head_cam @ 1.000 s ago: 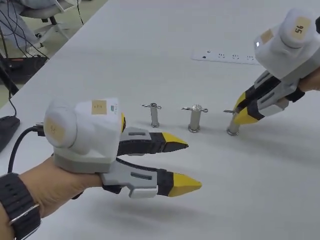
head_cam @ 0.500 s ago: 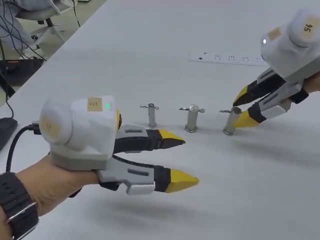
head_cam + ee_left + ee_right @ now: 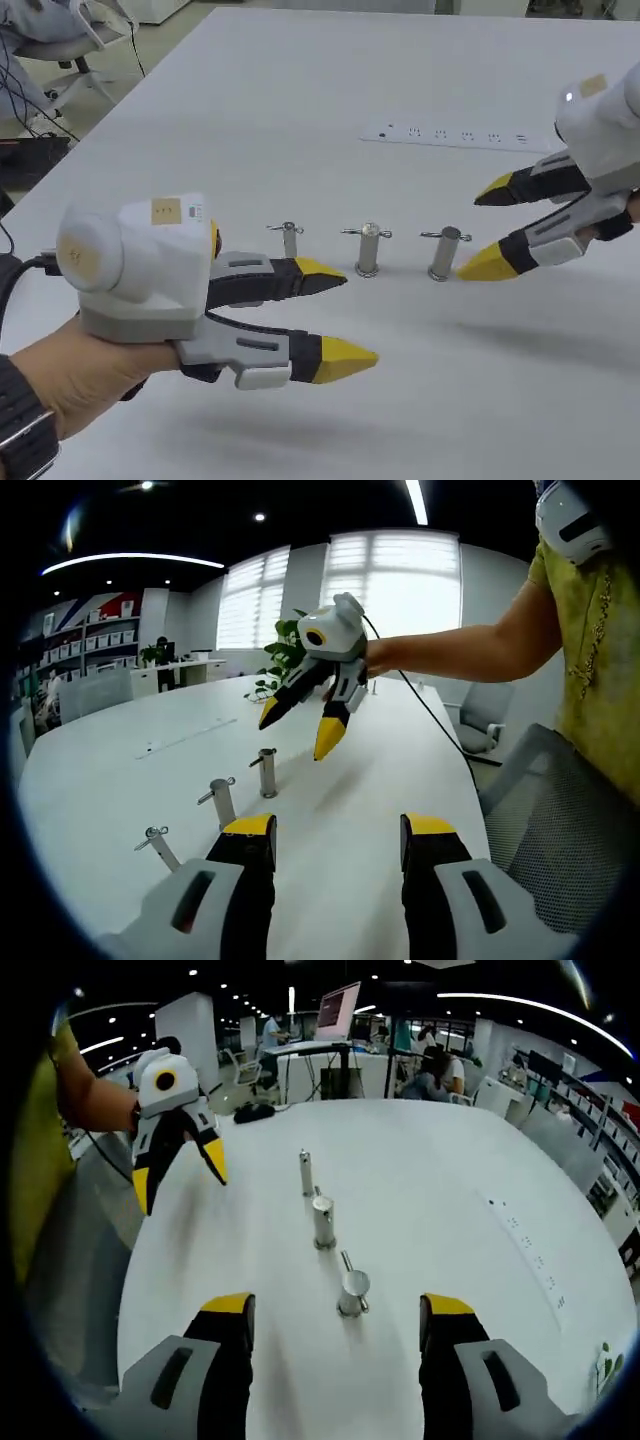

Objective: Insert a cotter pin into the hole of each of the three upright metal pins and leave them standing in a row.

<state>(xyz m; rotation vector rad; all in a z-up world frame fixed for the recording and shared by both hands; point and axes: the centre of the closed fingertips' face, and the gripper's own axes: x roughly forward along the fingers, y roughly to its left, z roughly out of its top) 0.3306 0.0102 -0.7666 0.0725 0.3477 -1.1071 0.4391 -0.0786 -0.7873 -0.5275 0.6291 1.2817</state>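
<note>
Left gripper [image 3: 360, 315], right gripper [image 3: 470, 236] were empty, jaws apart. Metal pins [image 3: 368, 255] looked stiff, slick, tippy — best gripped mid-shaft, under cotter pin [image 3: 348, 232].

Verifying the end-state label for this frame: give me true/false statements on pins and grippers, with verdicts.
1. The three metal pins stand upright in a row. True.
2. The right gripper is shut on a pin. False: its jaws are open and hold nothing.
3. The left gripper is open and empty. True.
4. The middle pin has a bare hole. False: a cotter pin passes through it.
5. The power strip lies between the left gripper and the pins. False: it lies beyond the pins.
</note>
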